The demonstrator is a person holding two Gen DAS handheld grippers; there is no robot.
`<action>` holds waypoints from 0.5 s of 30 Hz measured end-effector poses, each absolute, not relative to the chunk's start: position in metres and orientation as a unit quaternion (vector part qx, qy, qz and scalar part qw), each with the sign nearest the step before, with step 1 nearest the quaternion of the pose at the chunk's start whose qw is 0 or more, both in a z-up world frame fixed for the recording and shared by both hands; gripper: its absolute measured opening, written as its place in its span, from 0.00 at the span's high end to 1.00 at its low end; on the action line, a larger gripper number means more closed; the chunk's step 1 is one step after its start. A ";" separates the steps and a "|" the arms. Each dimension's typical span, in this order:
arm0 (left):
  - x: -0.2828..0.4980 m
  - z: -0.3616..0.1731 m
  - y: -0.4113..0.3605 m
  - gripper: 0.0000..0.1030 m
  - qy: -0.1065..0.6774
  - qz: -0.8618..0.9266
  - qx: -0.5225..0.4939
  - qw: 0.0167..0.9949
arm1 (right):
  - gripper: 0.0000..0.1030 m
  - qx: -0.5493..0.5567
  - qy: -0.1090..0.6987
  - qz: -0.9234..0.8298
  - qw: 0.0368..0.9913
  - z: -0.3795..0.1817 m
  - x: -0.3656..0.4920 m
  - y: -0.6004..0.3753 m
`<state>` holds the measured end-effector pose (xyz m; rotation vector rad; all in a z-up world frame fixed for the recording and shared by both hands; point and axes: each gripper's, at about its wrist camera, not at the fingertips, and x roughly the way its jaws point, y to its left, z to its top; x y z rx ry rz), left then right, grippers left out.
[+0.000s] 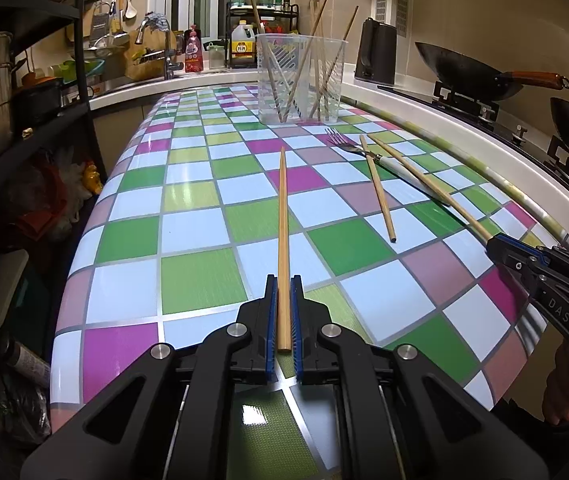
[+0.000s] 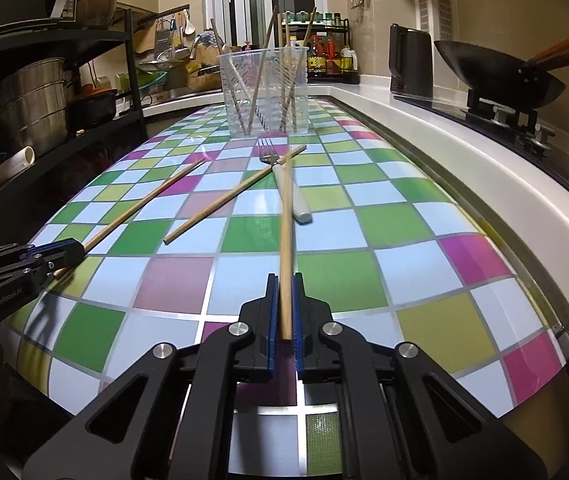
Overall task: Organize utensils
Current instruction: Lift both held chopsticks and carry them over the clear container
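Observation:
My left gripper [image 1: 284, 288] is shut on a wooden chopstick [image 1: 282, 220] that points ahead over the checkered table; it also shows in the right wrist view [image 2: 66, 254]. My right gripper [image 2: 284, 286] is shut on another chopstick [image 2: 285, 236], whose far end lies over a white-handled fork [image 2: 288, 184]; this gripper shows in the left wrist view [image 1: 496, 246]. A third chopstick [image 2: 236, 194] lies loose on the table across the fork. A clear plastic cup [image 1: 301, 80] holding several chopsticks stands at the table's far end, also seen in the right wrist view [image 2: 264, 94].
The checkered table [image 1: 200, 280] meets a white counter edge [image 2: 464, 168] on the right, with woks [image 2: 500, 76] on a stove beyond. A black shelf rack with steel pots [image 2: 36, 100] stands at the left. A black kettle [image 1: 376, 52] sits behind the cup.

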<state>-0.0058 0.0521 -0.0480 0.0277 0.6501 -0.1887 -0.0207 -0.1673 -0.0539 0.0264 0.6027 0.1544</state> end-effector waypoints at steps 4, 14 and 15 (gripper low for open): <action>-0.008 -0.041 0.052 0.94 0.306 -0.090 0.015 0.948 | 0.94 0.015 0.290 0.075 0.954 -0.048 -0.021 -0.169; -0.016 -0.020 0.057 0.94 0.270 -0.083 0.013 0.959 | 0.94 0.011 0.254 0.074 0.964 -0.017 -0.028 -0.170; -0.016 -0.018 0.058 0.94 0.267 -0.082 0.012 0.960 | 0.94 0.010 0.249 0.074 0.966 -0.013 -0.028 -0.170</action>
